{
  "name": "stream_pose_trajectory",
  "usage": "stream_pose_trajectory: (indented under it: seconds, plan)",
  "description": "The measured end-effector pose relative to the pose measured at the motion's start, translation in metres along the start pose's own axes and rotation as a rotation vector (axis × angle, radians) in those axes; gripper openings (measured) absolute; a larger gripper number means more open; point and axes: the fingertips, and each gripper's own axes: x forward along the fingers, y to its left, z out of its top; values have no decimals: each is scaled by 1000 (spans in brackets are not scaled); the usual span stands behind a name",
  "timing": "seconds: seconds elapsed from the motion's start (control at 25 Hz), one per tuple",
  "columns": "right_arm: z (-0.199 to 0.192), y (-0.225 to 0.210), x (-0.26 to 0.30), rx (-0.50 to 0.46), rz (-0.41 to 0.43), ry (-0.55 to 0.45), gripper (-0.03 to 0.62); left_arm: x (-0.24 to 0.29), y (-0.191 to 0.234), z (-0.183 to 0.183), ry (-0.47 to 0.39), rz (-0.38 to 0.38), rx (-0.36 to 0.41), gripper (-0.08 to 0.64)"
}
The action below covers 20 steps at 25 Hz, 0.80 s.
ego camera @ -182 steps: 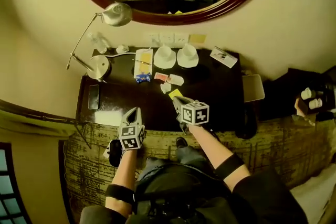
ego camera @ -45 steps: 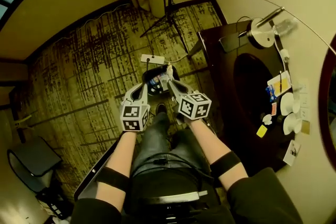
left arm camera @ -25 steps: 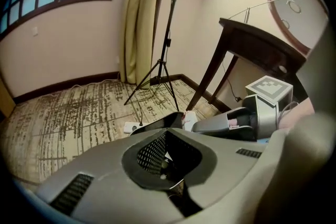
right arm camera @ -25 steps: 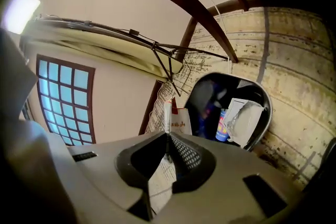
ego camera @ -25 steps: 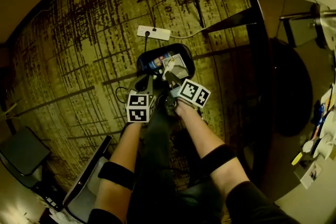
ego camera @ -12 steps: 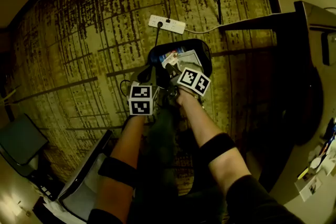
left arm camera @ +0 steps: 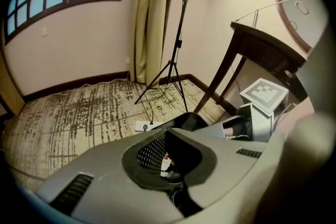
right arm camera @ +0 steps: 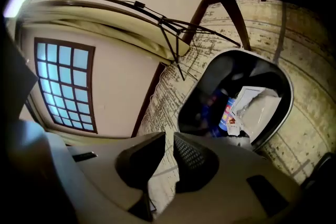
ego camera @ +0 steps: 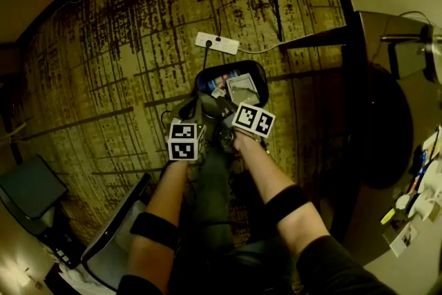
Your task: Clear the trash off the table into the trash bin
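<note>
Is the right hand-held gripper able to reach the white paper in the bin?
Probably yes. The bin is open on top, the white paper lies uppermost, and the right hand-held gripper hangs close by. Its jaws have just been closing, with nothing between them.

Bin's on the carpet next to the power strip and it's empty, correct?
Not empty. The bin on the carpet next to the power strip holds trash, including a white wrapper and a blue packet; the right gripper view shows it.
</note>
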Motion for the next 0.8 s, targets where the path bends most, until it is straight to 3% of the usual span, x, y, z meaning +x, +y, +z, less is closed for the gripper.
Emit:
stream_pose_trajectory:
  seconds: [0.12,0.28,0.48,0.64,0.8]
  plan:
    - [16,57,-53,-124,7,-25,0,-47,-18,35,-14,-17,8,1]
    - [33,148,-149,-308,13,-72,0,-130,-56,93,-48,-42,19,1]
    - [71,242,-274,-497,-7,-223,0,-223,-118,189,-154,-93,82,1]
    - [110,280,-368,-546,-35,-380,0,-270,-169,254,-228,-144,151,1]
    - [132,282,-452,-560,-77,-491,0,-295,-235,294,-263,-221,237,1]
